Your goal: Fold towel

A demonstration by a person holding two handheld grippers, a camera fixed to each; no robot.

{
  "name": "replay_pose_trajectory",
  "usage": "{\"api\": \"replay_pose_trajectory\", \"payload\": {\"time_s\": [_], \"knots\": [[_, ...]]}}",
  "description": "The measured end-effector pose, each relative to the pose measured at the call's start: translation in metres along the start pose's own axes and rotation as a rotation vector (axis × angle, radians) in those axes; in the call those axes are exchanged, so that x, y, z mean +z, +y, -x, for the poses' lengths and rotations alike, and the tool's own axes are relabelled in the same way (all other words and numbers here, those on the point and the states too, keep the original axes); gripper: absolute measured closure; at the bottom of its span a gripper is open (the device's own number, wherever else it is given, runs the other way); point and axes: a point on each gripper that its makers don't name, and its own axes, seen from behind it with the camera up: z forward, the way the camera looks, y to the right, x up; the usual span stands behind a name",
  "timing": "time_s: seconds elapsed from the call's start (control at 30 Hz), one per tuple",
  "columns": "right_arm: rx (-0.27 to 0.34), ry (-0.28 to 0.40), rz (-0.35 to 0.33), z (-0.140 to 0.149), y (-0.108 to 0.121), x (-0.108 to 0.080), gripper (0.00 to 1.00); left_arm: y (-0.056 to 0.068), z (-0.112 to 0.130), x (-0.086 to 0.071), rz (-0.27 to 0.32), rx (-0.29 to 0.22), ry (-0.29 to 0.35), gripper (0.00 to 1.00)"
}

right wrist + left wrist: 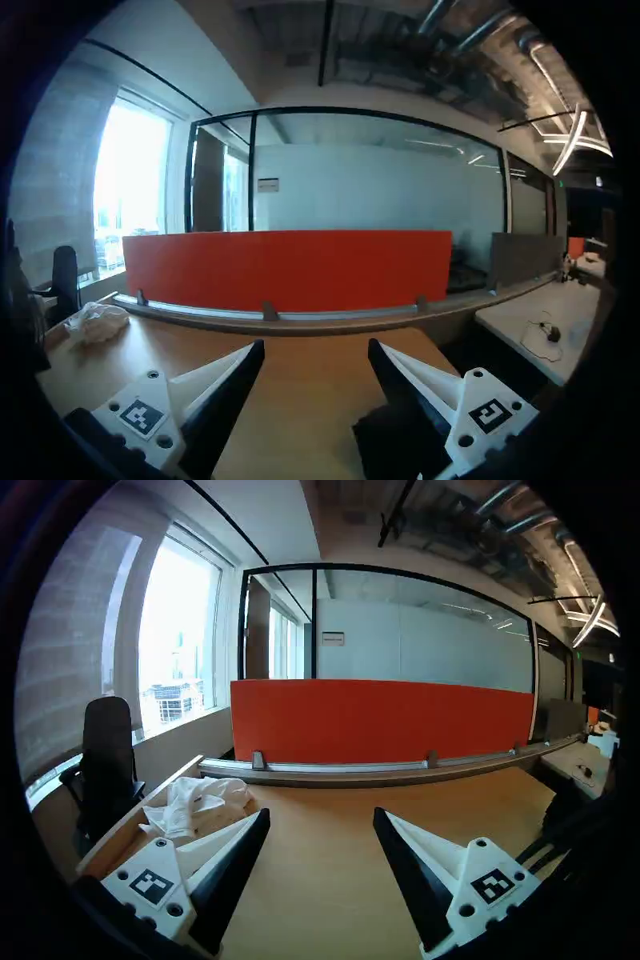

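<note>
- The white towel [196, 804] lies crumpled in a heap at the far left corner of the wooden bench [336, 880], near the orange divider [376, 720].
- The left gripper [321, 814] is over the bench, its jaws spread wide with nothing between them. The towel sits just past its left finger, outside the gap.
- The right gripper [314, 344] has its jaws spread and empty too. In the right gripper view the towel lies well apart, far off to the left.
- A black chair [108, 760] stands by the window [176, 664].

Desk [336, 840] open beside crumpled towel [196, 804]; orange divider [384, 720] blocks far edge.
</note>
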Motion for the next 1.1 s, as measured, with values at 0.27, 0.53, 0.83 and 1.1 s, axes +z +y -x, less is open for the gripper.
{"api": "replay_pose_trajectory", "payload": {"time_s": [0.27,0.53,0.83,1.1], "knots": [[-0.025,0.006,-0.014,-0.005,-0.048,0.008,0.0,-0.007,-0.005,-0.001,0.005,-0.018,0.016,0.04],[-0.024,0.01,-0.016,-0.006,-0.078,0.014,0.0,-0.009,-0.003,-0.001,0.016,-0.021,0.02,0.04],[-0.013,0.011,-0.022,-0.01,-0.094,0.017,0.0,-0.008,-0.007,0.001,0.028,-0.015,0.043,0.04],[0.004,0.013,-0.025,-0.007,-0.106,0.017,0.0,-0.005,-0.001,0.005,0.041,-0.024,0.075,0.04]]}}
